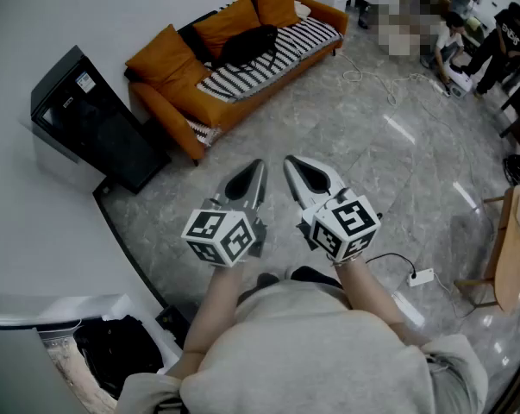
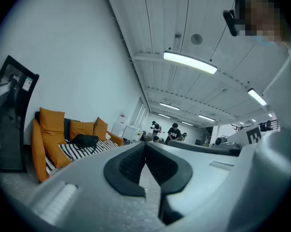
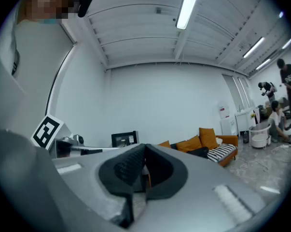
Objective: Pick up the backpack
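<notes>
A black backpack lies on the striped seat of an orange sofa at the far side of the room. It shows small in the left gripper view and in the right gripper view. My left gripper and right gripper are held side by side in front of me, well short of the sofa, both level. Each has its jaws shut with nothing between them, as seen in the left gripper view and the right gripper view.
A black cabinet stands left of the sofa against the white wall. White cables and a power strip lie on the grey marble floor. A wooden table is at the right edge. People work at the far right.
</notes>
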Tool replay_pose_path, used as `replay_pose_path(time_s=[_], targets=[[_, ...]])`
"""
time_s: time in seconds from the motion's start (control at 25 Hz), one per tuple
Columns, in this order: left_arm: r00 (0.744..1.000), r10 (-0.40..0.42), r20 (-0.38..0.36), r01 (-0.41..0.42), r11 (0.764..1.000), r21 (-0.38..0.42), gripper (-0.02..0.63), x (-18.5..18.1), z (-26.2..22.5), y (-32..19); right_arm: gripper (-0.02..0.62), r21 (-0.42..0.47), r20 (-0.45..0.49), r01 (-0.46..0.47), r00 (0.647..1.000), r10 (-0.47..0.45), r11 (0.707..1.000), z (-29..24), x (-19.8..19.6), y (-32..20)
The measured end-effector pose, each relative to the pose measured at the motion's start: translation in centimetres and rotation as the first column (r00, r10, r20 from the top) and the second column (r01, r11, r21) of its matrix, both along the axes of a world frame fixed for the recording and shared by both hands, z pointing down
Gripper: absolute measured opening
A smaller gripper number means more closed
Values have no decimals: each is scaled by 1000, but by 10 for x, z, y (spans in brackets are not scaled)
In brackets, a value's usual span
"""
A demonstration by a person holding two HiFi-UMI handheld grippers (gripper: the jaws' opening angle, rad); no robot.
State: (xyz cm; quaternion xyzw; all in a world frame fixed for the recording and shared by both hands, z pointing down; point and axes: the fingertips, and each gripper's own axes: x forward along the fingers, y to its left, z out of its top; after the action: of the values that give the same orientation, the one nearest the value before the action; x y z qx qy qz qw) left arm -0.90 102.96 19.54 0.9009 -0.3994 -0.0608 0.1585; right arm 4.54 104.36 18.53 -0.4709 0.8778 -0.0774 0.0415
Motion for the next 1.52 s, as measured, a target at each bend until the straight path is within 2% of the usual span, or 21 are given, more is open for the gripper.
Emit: replay_pose_path(time_s=[0.44, 0.52, 0.6, 0.68, 0.72, 0.84, 0.96, 1.08, 1.16, 1.32, 1.52], targets=[[997, 10, 73, -9, 1000, -16, 8, -16, 15, -11, 2, 17, -50, 29, 998, -28, 999, 4, -22, -5], [996, 36, 87, -35, 999, -7, 8, -19, 15, -10, 2, 18, -23, 28, 999, -27, 999, 3, -28, -8], [995, 67, 80, -69, 997, 17, 8, -22, 12, -9, 2, -1, 51, 30, 998, -30, 1000, 3, -32, -11], [996, 79, 39, -80, 996, 28, 8, -29, 12, -10, 2, -28, 114, 33, 993, -30, 999, 5, -35, -12], [997, 80, 15, -80, 996, 23, 8, -33, 12, -11, 2, -34, 117, 30, 993, -26, 999, 7, -37, -13], [995, 94, -11, -94, 996, 1, 8, -41, 19, -16, 2, -24, 25, 9, 1000, -9, 1000, 18, -42, -20], [995, 93, 44, -93, 996, -16, 8, -48, 30, -27, 2, -15, -43, -5, 999, 4, 1000, 25, -44, -35], [993, 77, 87, -75, 997, -25, 8, -53, 37, -43, 2, -23, -35, -19, 999, 18, 1000, 20, -41, -49], [993, 82, 83, -79, 996, -32, 8, -54, 38, -55, 2, -29, -31, -23, 999, 22, 999, 19, -41, -59], [993, 92, 73, -89, 995, -36, 8, -48, 44, -87, 2, -22, -83, -6, 997, 4, 1000, 28, -44, -87], [992, 110, 54, -109, 994, -30, 8, -27, 46, -149, 2, -37, -52, 23, 998, -25, 999, 34, -28, -151]])
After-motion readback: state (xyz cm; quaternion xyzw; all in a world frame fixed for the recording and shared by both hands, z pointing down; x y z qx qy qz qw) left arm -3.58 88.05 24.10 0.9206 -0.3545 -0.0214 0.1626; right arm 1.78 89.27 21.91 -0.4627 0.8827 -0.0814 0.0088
